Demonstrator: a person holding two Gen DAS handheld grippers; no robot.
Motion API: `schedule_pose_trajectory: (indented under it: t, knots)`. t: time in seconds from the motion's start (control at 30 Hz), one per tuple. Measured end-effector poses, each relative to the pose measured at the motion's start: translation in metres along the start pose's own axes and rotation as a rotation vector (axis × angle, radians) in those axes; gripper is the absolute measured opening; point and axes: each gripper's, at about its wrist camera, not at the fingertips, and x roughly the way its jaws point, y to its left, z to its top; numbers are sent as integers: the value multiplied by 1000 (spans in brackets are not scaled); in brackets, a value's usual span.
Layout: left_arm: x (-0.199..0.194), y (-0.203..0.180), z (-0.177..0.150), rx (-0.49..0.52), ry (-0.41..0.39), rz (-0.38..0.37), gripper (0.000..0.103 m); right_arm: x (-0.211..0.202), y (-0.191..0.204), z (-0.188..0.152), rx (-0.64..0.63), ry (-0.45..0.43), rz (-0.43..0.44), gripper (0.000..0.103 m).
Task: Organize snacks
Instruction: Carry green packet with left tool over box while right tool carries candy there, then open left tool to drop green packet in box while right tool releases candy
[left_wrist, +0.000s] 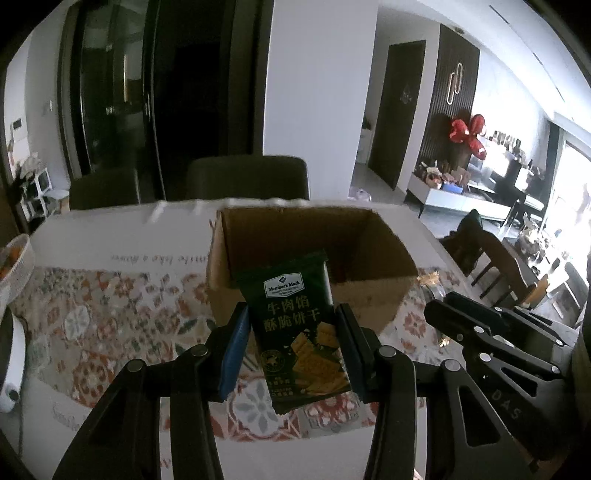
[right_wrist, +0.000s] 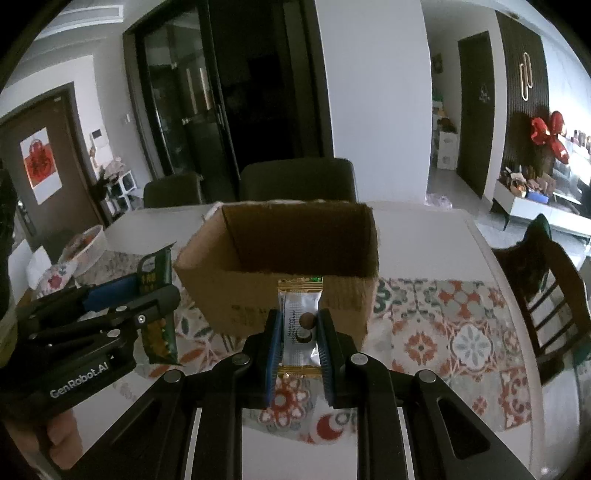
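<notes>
Patterned cloth (right_wrist: 461, 332) covers the near part of a pale table (left_wrist: 122, 229), with dark chairs behind it and a living room off to the right. At the far left edge sits a white bowl (right_wrist: 90, 242); what is in it is too small to tell.

Next along, the left gripper (left_wrist: 291, 339) is clamped on a dark green cracker packet (left_wrist: 295, 325), which stands upright between the pads with its long axis running away from the jaws toward the cardboard box (left_wrist: 369, 291). In the right wrist view this same gripper (right_wrist: 155, 295) hangs just left of the box's near corner.

Centre stage, the box (right_wrist: 236, 295) stands open-topped straight ahead of both grippers. Its inside is in shadow, and only a glimpse of green shows over the near rim, so its contents cannot be made out.

Further right, the right gripper (right_wrist: 299, 332) is closed tight on a small white-and-gold snack packet (right_wrist: 300, 325), also upright, directly before the box's near wall. Both packets look about equally near the opening; each would need carrying forward over that wall.
</notes>
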Motion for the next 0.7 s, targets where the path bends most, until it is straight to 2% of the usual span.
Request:
schedule_pose_trajectory:
  t: [0.33,0.7]
  knots:
    - [20,16,45,-2,-20,-36,46,23,10,41,-33,-32,-11,20]
    - [60,27,76,41,-27,-44,46,71,7,66,-19,-2,2,20]
